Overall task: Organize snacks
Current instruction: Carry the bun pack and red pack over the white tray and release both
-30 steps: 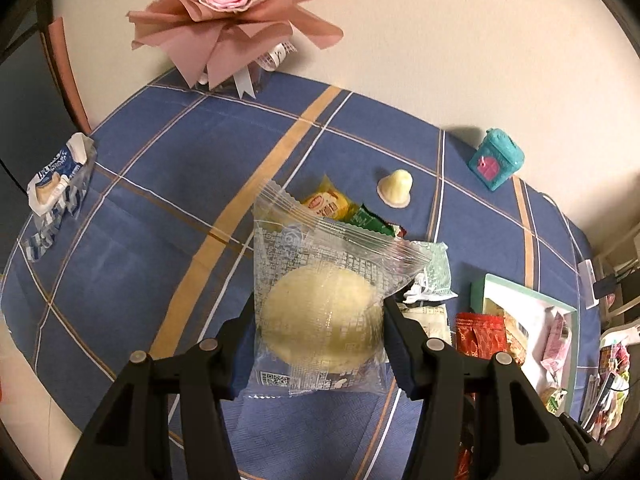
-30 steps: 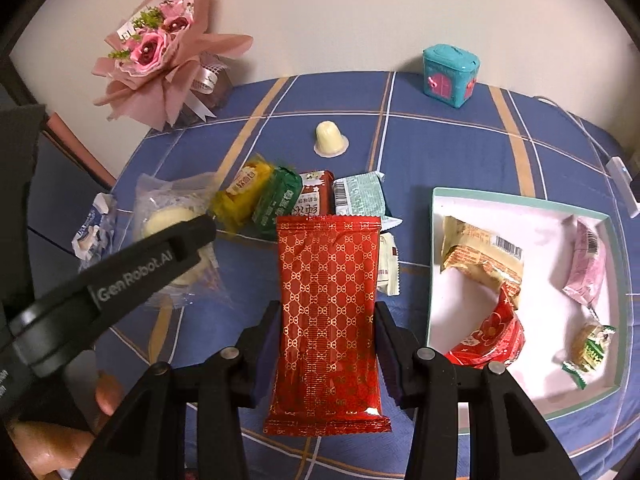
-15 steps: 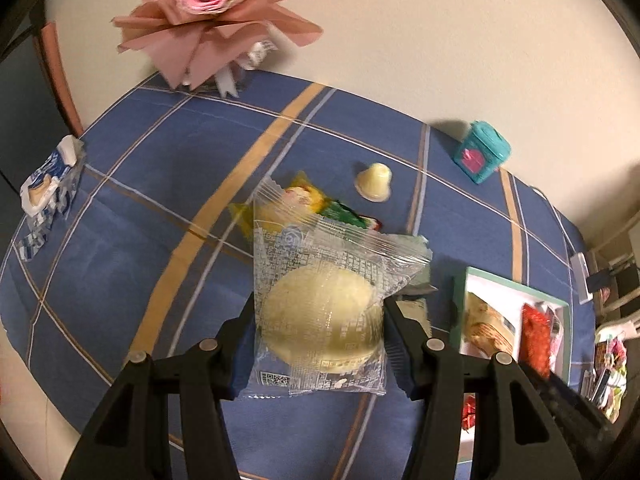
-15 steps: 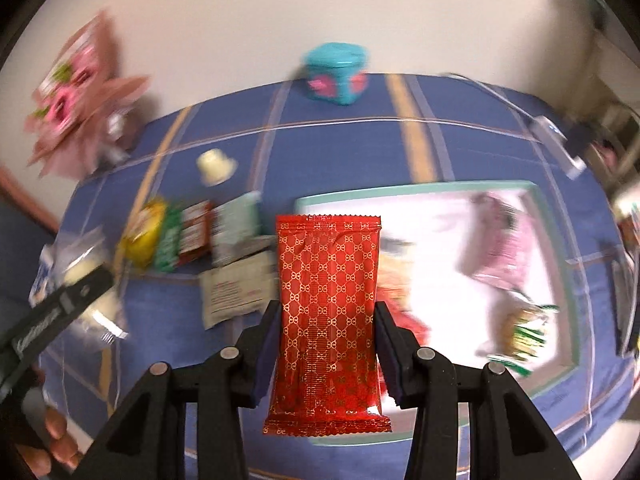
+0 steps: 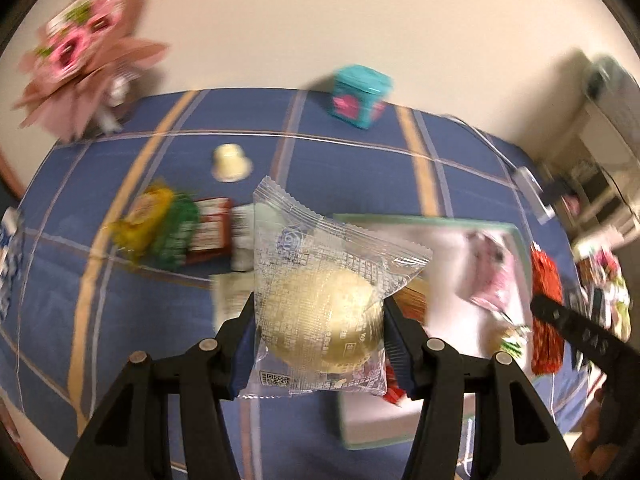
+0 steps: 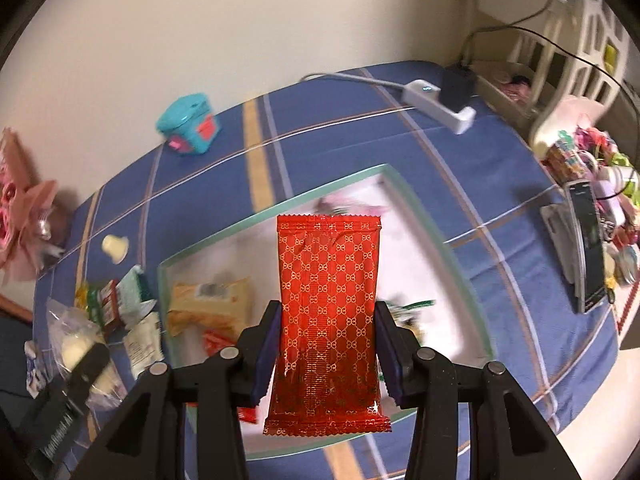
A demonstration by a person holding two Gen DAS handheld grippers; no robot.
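My left gripper [image 5: 318, 320] is shut on a clear packet with a round pale bun [image 5: 320, 316], held above the blue tablecloth near the left edge of the white tray [image 5: 516, 232]. My right gripper [image 6: 326, 320] is shut on a red patterned snack packet [image 6: 328, 312], held over the tray [image 6: 280, 212], which holds several snacks. The red packet [image 5: 546, 312] and right gripper also show at the right of the left wrist view. Loose snacks [image 5: 172, 228] lie in a row left of the tray.
A teal box [image 6: 188, 124] and a small pale cup [image 6: 115, 247] stand at the back. A pink bouquet [image 5: 88, 56] is far left. A white power strip [image 6: 436, 108] and clutter [image 6: 588, 216] lie to the right.
Both grippers have swung right toward the tray, each still holding its packet. The red packet is now over the tray; the bun packet has come near the tray's left edge.
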